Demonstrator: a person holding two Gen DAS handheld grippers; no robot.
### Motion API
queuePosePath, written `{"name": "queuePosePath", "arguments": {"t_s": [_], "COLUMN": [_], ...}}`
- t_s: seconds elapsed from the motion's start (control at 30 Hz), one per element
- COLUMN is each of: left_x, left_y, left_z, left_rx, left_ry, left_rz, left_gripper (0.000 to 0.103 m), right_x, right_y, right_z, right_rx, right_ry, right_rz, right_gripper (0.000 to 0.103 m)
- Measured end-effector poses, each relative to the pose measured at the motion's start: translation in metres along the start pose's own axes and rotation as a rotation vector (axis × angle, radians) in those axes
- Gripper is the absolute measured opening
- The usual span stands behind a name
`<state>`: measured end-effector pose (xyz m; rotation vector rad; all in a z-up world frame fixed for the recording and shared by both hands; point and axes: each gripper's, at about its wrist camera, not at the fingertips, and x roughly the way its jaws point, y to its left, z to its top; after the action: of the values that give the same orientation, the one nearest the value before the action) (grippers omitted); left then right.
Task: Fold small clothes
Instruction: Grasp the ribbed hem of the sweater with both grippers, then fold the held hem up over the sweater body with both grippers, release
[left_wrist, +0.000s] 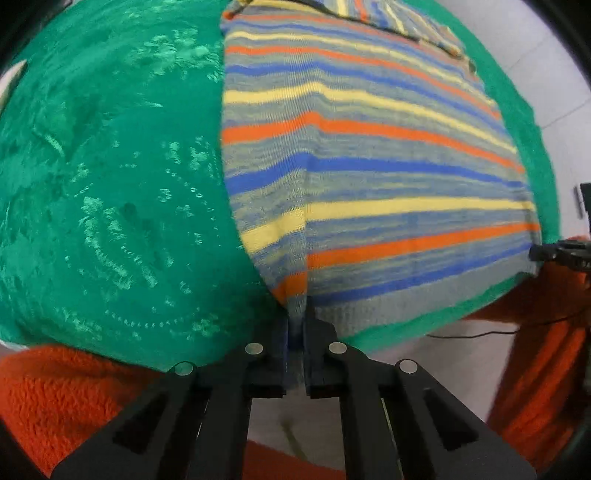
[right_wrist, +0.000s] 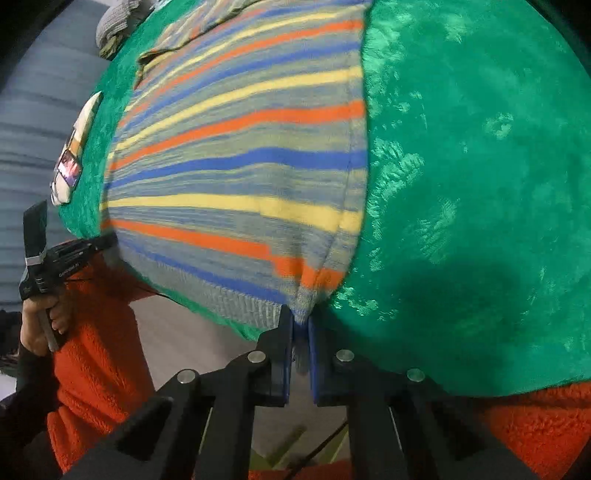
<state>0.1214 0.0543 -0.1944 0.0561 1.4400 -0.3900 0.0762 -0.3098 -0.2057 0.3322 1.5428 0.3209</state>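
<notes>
Sweater (left_wrist: 369, 155): striped knit, lying flat on the green cloth (left_wrist: 110, 184) that covers the worktop; its ribbed hem runs along the worktop's near edge, and the body stretches away toward the far edge.
Left hand-held gripper (left_wrist: 295, 332): clamped narrow on one near hem corner, the knit bunched up between its jaws.
Right hand-held gripper (right_wrist: 301, 332): clamped narrow on the other near hem corner, fabric pinched between the blue pads (right_wrist: 286, 354).
Key relation: the whole sweater lies ahead of both hand-held grippers, away from the person in the orange top (right_wrist: 96, 350); its long axis runs from the near hem to the collar end at the far edge.
Nearer hand: neither; each holds its own corner, well apart across the hem's width.
Far end: a folded-over part, perhaps a sleeve (left_wrist: 406, 18), lies across the top of the body.
Likely next move: I judge the hem has to travel forward over the body toward the far end, both corners kept level.
Risk: uneven pull would skew the fold.
</notes>
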Motion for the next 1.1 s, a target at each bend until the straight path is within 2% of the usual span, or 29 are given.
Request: {"name": "queuePosePath", "arguments": {"t_s": [0.07, 0.1, 0.17, 0.23, 0.27, 0.3, 0.33, 0.4, 0.43, 0.47, 0.5, 0.53, 0.57, 0.6, 0.63, 0.67, 0.73, 0.77, 0.8, 0.87, 0.9, 0.93, 0.97, 1.0, 1.03, 1.07, 1.1], "left_x": [-0.015, -0.031, -0.049, -0.073, -0.079, -0.088, -0.092, -0.092, -0.091, -0.085, -0.070, -0.058, -0.046, -0.034, -0.031, -0.031, -0.036, -0.038, -0.037, -0.028, -0.016, -0.003, 0.010, 0.020, 0.017, 0.013, 0.005], "left_y": [0.010, 0.020, 0.030, 0.045, 0.049, 0.058, 0.062, 0.054, 0.051, 0.053, 0.065, 0.074, 0.083, 0.093, 0.098, 0.101, 0.098, 0.093, 0.086, 0.074, 0.064, 0.054, 0.050, 0.053, 0.059, 0.061, 0.064], "left_z": [0.006, 0.014, 0.032, 0.069, 0.086, 0.119, 0.142, 0.195, 0.227, 0.252, 0.287, 0.301, 0.306, 0.312, 0.311, 0.307, 0.287, 0.278, 0.262, 0.242, 0.229, 0.218, 0.213, 0.204, 0.192, 0.185, 0.172], "left_rx": [-0.015, -0.031, -0.054, -0.082, -0.095, -0.115, -0.122, -0.121, -0.145, -0.176, -0.235, -0.298, -0.365, -0.424, -0.432, -0.426, -0.363, -0.338, -0.295, -0.231, -0.170, -0.121, -0.086, -0.078, -0.093, -0.111, -0.135], "left_ry": [-0.008, -0.025, -0.062, -0.127, -0.157, -0.201, -0.231, -0.285, -0.335, -0.377, -0.403, -0.388, -0.370, -0.346, -0.338, -0.349, -0.396, -0.401, -0.395, -0.373, -0.337, -0.295, -0.248, -0.220, -0.259, -0.268, -0.268], "left_rz": [-0.047, -0.102, -0.166, -0.235, -0.258, -0.276, -0.270, -0.259, -0.252, -0.243, -0.222, -0.189, -0.155, -0.141, -0.157, -0.179, -0.172, -0.152, -0.109, -0.079, -0.021, 0.074, 0.172, 0.232, 0.215, 0.215, 0.210], "left_gripper": [0.004, 0.004, 0.004, 0.004, 0.004, 0.004, 0.004, 0.006, 0.008, 0.020, 0.056, 0.071, 0.076, 0.068, 0.066, 0.067, 0.071, 0.076, 0.081, 0.084, 0.082, 0.078, 0.065, 0.064, 0.064, 0.066, 0.067], "right_x": [-0.021, -0.030, -0.057, -0.082, -0.095, -0.107, -0.113, -0.130, -0.133, -0.133, -0.130, -0.125, -0.117, -0.109, -0.099, -0.094, -0.090, -0.090, -0.090, -0.087, -0.086, -0.077, -0.068, -0.047, -0.029, -0.009, -0.011], "right_y": [0.007, 0.007, 0.006, 0.004, 0.000, -0.004, -0.007, -0.017, -0.021, -0.030, -0.038, -0.048, -0.060, -0.068, -0.077, -0.080, -0.081, -0.077, -0.071, -0.055, -0.047, -0.037, -0.030, -0.027, -0.028, -0.034, -0.034], "right_z": [0.003, 0.004, 0.015, 0.034, 0.050, 0.071, 0.086, 0.142, 0.161, 0.193, 0.222, 0.248, 0.270, 0.281, 0.289, 0.290, 0.283, 0.275, 0.270, 0.254, 0.244, 0.235, 0.228, 0.219, 0.218, 0.208, 0.200], "right_rx": [-0.019, -0.016, -0.001, 0.020, 0.037, 0.054, 0.063, 0.075, 0.083, 0.115, 0.140, 0.170, 0.212, 0.247, 0.287, 0.301, 0.280, 0.239, 0.199, 0.091, 0.037, -0.013, -0.052, -0.083, -0.082, -0.073, -0.083], "right_ry": [-0.032, -0.047, -0.103, -0.171, -0.213, -0.258, -0.286, -0.394, -0.420, -0.466, -0.509, -0.563, -0.608, -0.629, -0.638, -0.636, -0.647, -0.658, -0.656, -0.635, -0.625, -0.607, -0.575, -0.485, -0.416, -0.324, -0.349], "right_rz": [0.024, 0.043, 0.103, 0.161, 0.193, 0.223, 0.231, 0.213, 0.211, 0.234, 0.274, 0.298, 0.299, 0.268, 0.198, 0.178, 0.187, 0.176, 0.150, 0.092, 0.093, 0.094, 0.080, 0.015, -0.054, -0.159, -0.166], "right_gripper": [0.007, 0.007, 0.007, 0.007, 0.007, 0.007, 0.007, 0.007, 0.007, 0.010, 0.018, 0.031, 0.063, 0.068, 0.068, 0.068, 0.068, 0.068, 0.068, 0.068, 0.068, 0.068, 0.068, 0.063, 0.058, 0.050, 0.049]}}
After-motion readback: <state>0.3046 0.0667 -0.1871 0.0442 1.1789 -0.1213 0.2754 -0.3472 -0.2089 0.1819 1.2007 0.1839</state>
